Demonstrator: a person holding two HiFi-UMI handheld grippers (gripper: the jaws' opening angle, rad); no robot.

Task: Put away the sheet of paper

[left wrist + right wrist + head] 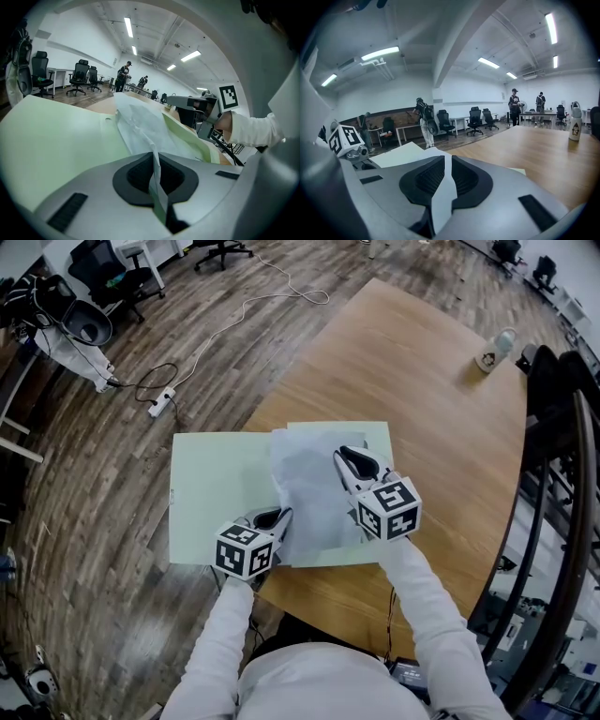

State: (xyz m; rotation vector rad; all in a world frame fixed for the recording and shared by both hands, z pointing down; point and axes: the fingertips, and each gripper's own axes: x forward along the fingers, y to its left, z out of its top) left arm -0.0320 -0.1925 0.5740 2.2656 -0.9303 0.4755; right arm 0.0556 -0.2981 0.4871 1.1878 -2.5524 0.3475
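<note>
Left gripper (272,518) and right gripper (353,463), both pinching the sheet (314,493), should hold it taut, square over the folder (211,498)

Sheet corner: your left hand-held gripper (279,516) covers the near corner of the thin white sheet of paper (309,493).
Folder: that sheet hides the middle of the pale green card folder (211,502).
Bottle: print on the small white bottle (494,350) on the light wooden surface (422,381) is too small to read.
Sleeves: your white sleeves (441,634) run off the bottom edge.
</note>
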